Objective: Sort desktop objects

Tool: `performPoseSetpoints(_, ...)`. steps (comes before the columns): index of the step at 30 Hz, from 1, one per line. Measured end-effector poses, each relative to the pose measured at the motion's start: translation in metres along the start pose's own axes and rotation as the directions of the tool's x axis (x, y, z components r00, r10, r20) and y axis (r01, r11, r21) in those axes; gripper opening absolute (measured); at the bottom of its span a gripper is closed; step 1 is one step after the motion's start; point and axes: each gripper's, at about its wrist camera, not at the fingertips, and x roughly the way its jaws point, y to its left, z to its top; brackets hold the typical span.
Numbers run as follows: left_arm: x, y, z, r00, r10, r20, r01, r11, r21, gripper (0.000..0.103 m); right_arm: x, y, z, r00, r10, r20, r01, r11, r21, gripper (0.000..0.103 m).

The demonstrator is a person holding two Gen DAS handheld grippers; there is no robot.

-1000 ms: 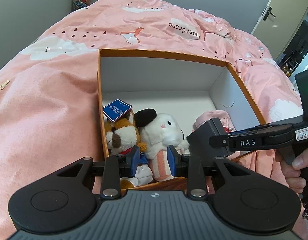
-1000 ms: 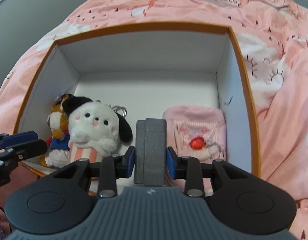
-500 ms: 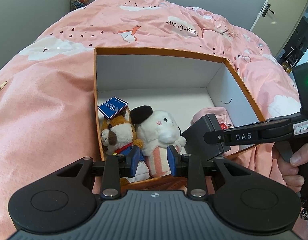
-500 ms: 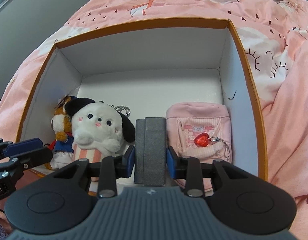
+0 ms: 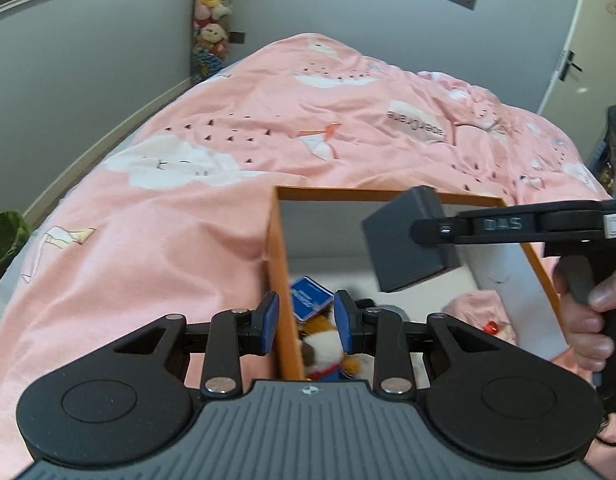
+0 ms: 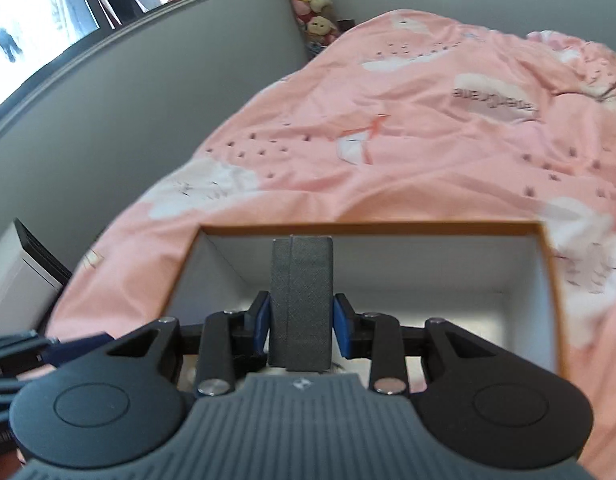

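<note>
While the right gripper (image 6: 300, 330) holds a dark grey box (image 6: 301, 304) upright between its blue pads, it hangs above the orange carton (image 6: 388, 227) that stands on the pink bedcover (image 6: 388, 152). Its jaws are closed on the two flat sides of the grey box, and the box stays in the air, over the white inside of the carton. From the left wrist view the same grey box (image 5: 412, 240) is seen above the carton's far edge. The left gripper (image 5: 306, 324) carries nothing; its jaws stand a little apart, one pad on each side of the carton's left wall (image 5: 281, 288). Inside the carton lie a brown plush dog (image 5: 322, 344) with a blue tag (image 5: 310, 298) and a pink pouch (image 5: 482, 310).
</note>
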Motion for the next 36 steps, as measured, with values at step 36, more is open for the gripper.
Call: performPoseSetpoints(36, 0.033, 0.024, -0.006, 0.994, -0.072, -0.077, 0.070, 0.997, -0.040, 0.026, 0.086, 0.009, -0.004, 0.957, 0.233, -0.174, -0.188, 0.953, 0.238, 0.045)
